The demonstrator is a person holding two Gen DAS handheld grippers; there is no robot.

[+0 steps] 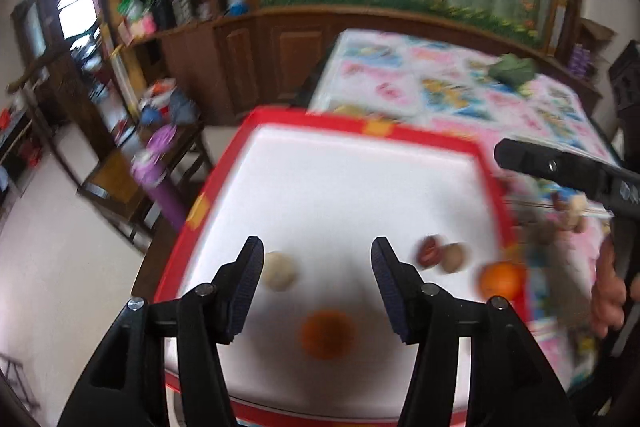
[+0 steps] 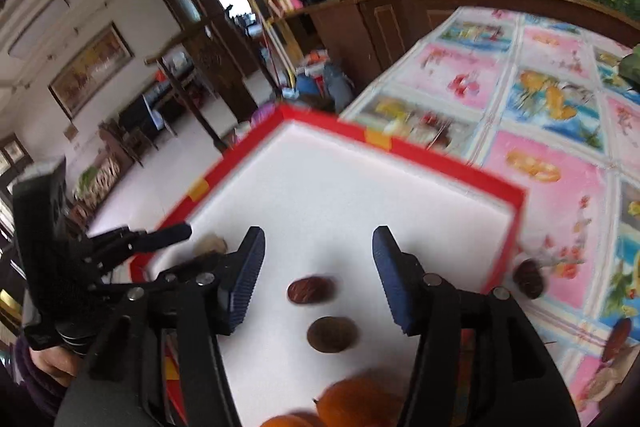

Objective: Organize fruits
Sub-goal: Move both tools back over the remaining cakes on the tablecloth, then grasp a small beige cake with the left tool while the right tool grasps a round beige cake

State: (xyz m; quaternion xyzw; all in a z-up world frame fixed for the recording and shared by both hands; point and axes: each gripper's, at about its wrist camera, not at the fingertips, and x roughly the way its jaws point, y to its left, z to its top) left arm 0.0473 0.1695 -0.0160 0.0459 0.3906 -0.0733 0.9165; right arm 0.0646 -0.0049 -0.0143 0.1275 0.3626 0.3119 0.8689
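Red-rimmed white tray [image 1: 362,126] on patterned surface [image 2: 552,163], fruit loose inside.

Pale round fruit [image 1: 280,271], brownish-orange ball [image 1: 328,334], dark red piece [image 2: 311,290], brown oval [image 2: 332,334] on smooth white floor; all blurred. Left gripper [image 1: 318,291] and right gripper [image 2: 319,279] fingers spread, pinching nothing. Oranges [image 2: 352,403] cut off below.

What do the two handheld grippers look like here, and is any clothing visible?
Both the left gripper and right gripper have black linkage arms with silver pivot pins and dark blue ribbed pads. A dark purple sleeve shows at the left hand.
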